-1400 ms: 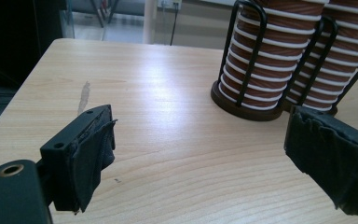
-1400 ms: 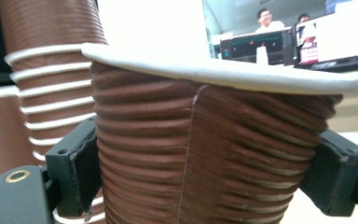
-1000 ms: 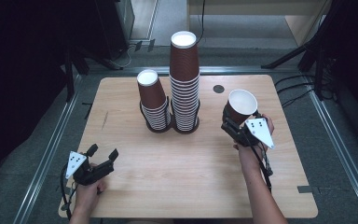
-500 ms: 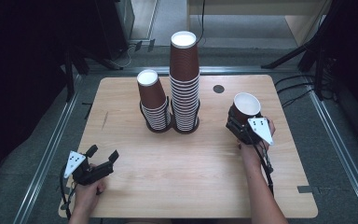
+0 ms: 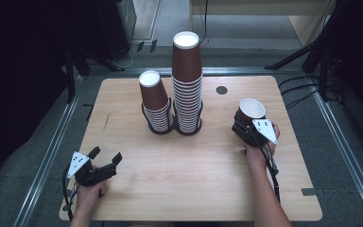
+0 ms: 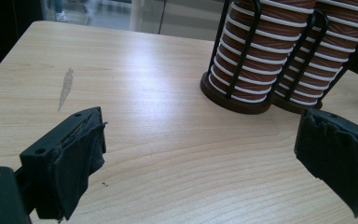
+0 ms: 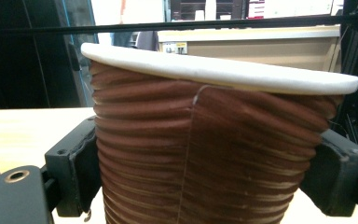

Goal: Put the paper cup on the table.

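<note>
Now the right gripper (image 5: 246, 128) holds a single brown paper cup (image 5: 249, 113), its jaws clamped on the ribbed wall from both sides; the right gripper view shows the cup (image 7: 214, 154) filling the space between the black pads, white rim up and slightly tilted. Compared with a second ago, the cup sits lower and a little nearer the person, at the right part of the table (image 5: 194, 189), well apart from the two stacks. Whether its base touches the wood cannot be told.

The left gripper (image 5: 105, 163) rests at the near left corner, in the same place as before. Its jaws have just been opening and now stand wide, with nothing between them; the left gripper view shows bare table between the pads (image 6: 81, 158).

The short cup stack (image 5: 155, 101) and tall cup stack (image 5: 188, 85) stand unchanged in their wire holders, side by side at the table's middle rear.
</note>
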{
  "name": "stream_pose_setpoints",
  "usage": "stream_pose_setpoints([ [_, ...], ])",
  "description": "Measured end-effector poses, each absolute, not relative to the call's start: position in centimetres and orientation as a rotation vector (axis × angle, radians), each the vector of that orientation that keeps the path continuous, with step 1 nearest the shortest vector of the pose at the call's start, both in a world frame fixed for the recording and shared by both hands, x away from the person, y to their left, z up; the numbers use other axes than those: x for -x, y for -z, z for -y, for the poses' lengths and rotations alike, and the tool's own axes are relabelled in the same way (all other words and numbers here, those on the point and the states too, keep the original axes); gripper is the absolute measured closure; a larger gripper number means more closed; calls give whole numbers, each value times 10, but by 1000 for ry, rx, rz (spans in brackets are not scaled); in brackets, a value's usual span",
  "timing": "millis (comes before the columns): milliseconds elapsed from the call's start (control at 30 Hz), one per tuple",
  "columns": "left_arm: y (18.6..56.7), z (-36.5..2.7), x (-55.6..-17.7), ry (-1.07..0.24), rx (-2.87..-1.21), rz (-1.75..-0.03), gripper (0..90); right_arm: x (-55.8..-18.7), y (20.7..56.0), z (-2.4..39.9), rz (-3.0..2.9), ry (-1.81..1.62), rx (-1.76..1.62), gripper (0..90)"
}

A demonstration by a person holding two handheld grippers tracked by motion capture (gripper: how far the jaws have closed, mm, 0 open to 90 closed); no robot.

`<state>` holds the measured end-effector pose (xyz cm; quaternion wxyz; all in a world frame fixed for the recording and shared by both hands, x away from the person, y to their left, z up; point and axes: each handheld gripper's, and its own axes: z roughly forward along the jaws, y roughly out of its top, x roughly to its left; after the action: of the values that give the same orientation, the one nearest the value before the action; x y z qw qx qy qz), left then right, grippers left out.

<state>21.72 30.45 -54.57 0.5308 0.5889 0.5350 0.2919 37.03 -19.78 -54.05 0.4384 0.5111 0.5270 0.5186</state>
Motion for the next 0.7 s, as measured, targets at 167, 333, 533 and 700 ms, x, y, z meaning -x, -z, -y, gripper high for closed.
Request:
stream_pose_setpoints([
  [167, 546, -304, -217, -697, -1411, -1276, 23, -376, 540, 200, -1334, -1280, -1325, 133],
  [333, 546, -304, -217, -696, -1412, -1277, 23, -380, 540, 199, -1382, -1206, -1347, 135],
  [533, 546, -303, -217, -696, -1413, -1275, 23, -379, 539, 193, -1403, -1152, -1334, 133],
  [700, 546, -304, -217, -691, -1408, -1276, 23, -379, 539, 194, -1434, -1141, -1352, 129],
])
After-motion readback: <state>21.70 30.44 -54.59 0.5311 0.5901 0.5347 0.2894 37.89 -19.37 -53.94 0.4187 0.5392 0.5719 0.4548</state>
